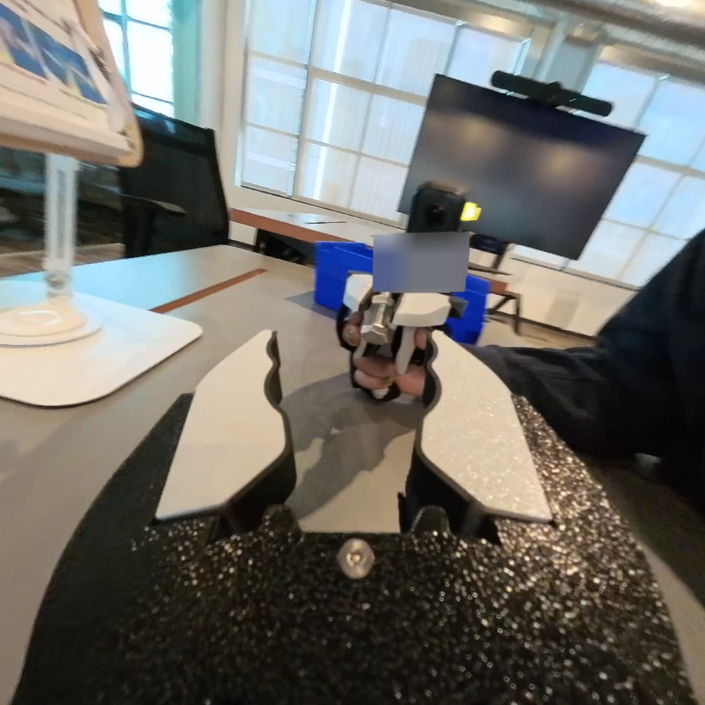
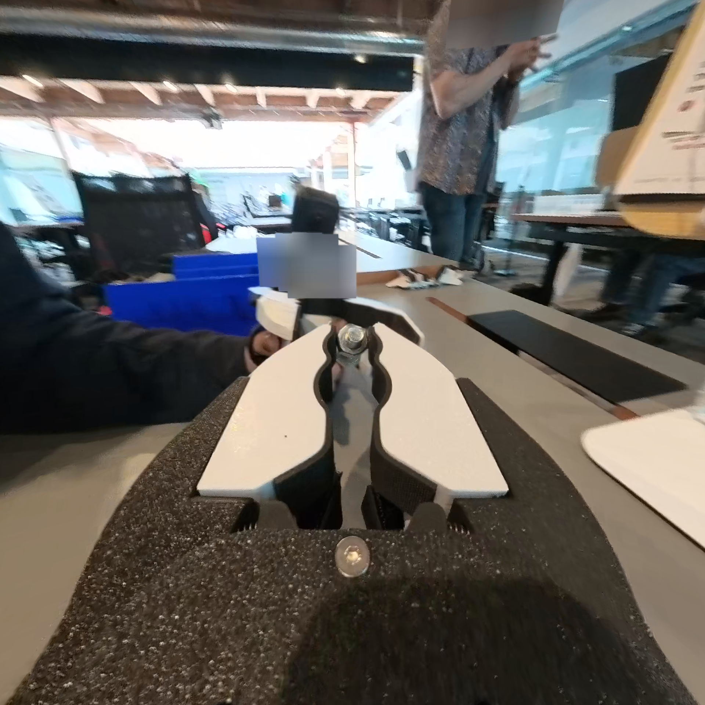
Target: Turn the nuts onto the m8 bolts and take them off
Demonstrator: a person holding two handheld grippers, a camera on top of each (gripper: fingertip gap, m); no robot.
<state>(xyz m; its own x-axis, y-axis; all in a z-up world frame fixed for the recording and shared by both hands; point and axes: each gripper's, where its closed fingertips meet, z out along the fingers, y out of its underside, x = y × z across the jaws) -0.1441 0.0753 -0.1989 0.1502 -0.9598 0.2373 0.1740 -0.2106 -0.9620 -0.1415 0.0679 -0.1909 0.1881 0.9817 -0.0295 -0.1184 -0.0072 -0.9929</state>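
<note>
1. Left tongs [image 1: 353,345]: spread wide, nothing between the pads, only grey desk [image 1: 236,305] and shadow under the gap, lower centre of the left wrist view.
2. Right tongs [image 2: 351,339]: narrow, pads clamped on the nut [image 2: 351,340] at the tips, centre of the right wrist view.
3. Nut sits on the M8 bolt [image 1: 375,322]; from the left wrist view the bolt's hex head points toward the camera, centre frame, held up off the desk.
4. Hand [image 1: 389,375] grips the right tongs' handle just below the bolt.
5. Behind: blue bins [image 1: 339,274] on the desk, centre; white pad [image 1: 95,362] at left; dark monitor [image 1: 522,164] upper right.
</note>
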